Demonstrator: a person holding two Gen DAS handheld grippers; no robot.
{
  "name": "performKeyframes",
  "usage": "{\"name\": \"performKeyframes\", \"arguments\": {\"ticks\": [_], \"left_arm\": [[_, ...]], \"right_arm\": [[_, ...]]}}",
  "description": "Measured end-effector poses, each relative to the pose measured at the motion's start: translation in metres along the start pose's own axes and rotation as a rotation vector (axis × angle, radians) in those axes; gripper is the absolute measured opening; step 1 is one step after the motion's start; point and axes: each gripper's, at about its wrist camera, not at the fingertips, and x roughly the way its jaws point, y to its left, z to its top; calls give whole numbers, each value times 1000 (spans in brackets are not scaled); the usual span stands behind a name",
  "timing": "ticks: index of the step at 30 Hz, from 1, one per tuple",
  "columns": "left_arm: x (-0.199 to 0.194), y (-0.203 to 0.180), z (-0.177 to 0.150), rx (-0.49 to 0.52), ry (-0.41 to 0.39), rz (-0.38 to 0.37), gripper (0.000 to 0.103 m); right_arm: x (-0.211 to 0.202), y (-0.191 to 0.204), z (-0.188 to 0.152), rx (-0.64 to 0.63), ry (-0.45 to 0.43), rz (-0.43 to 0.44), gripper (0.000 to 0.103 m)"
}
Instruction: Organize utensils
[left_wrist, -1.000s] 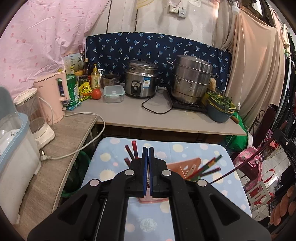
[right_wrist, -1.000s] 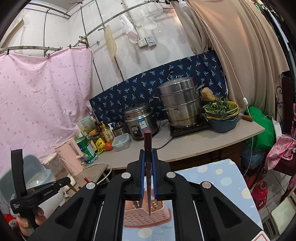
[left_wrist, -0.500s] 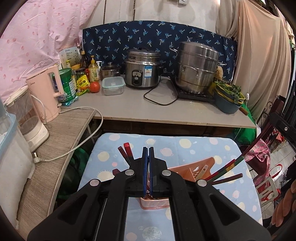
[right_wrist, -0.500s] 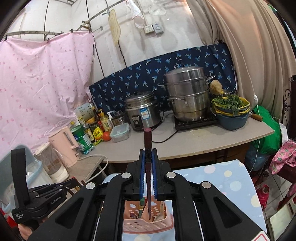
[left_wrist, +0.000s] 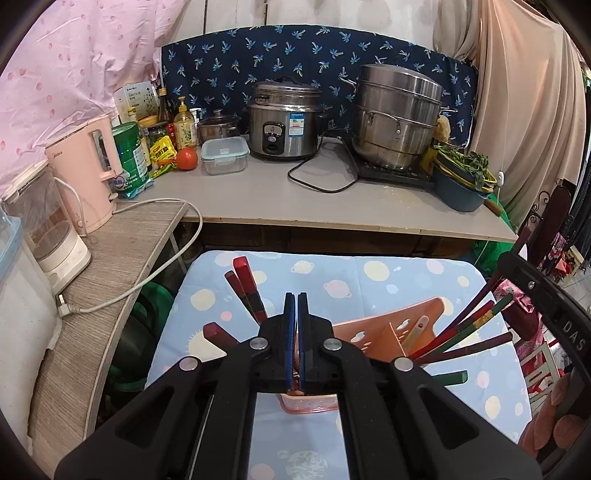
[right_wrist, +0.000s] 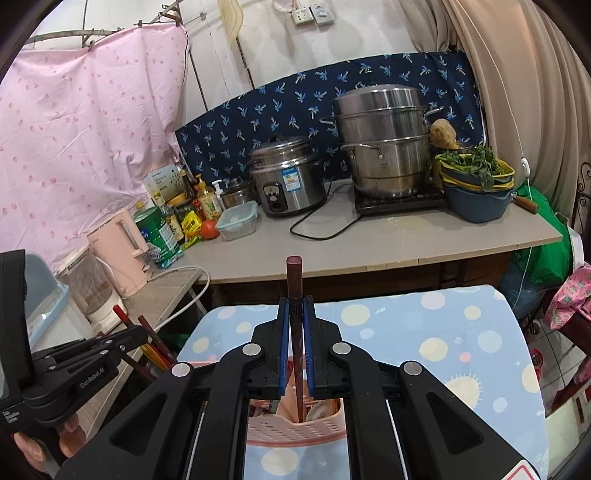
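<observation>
Standing at the far left of the right wrist view, a pink kettle (right_wrist: 118, 251) sits on the worktop beside a green canister (right_wrist: 157, 236), with a tomato (right_wrist: 209, 229) and a lidded clear box (right_wrist: 236, 220) further along. Low on that side the left gripper (right_wrist: 122, 343) reaches in, carried by a hand (right_wrist: 48, 443). Its own camera shows the left gripper (left_wrist: 296, 339) clenched with the blue pads together, right over the near edge of the pink utensil basket (left_wrist: 373, 332); whether the pads pinch that edge I cannot tell. Dark red chopsticks (left_wrist: 245, 284) fan out from the basket's left side, and more chopsticks (left_wrist: 476, 328) lean out to its right.

At centre, the right gripper (right_wrist: 296, 347) is clamped on a single dark brown chopstick (right_wrist: 294, 280), held upright, its lower end down inside the pink utensil basket (right_wrist: 295, 428). The basket rests on a table with a light blue spotted cloth (right_wrist: 443, 332). Behind, a rice cooker (right_wrist: 286, 175) and a stacked steel steamer (right_wrist: 384, 142) stand on the counter, then a blue bowl of greens (right_wrist: 476, 184) at the right.
</observation>
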Motion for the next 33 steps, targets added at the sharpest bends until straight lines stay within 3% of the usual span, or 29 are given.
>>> {"name": "performKeyframes", "arguments": {"ticks": [12,15,17,25,29,33], "left_arm": [[-10,1,-1,-21,-17,2,3],[-14,3,-2,-32,-22,4,14],[-20,5,-3,-40,-35,5,27],[-39,7,-12,-42,-54,5,29],[-48,9,-25,-45,-56,13,37],[-53,10,-41,-45,-41,19,38]], "right_arm": [[-5,-4,-4,4,7,-2,12],[-10,-6,-3,5,-3,-4,13],[-16,-7,-3,8,-9,-3,15],[-40,-8,-15,4,-3,1,23],[-51,-5,-32,-14,16,-8,30],[-60,-4,-52,-20,47,-12,33]]}}
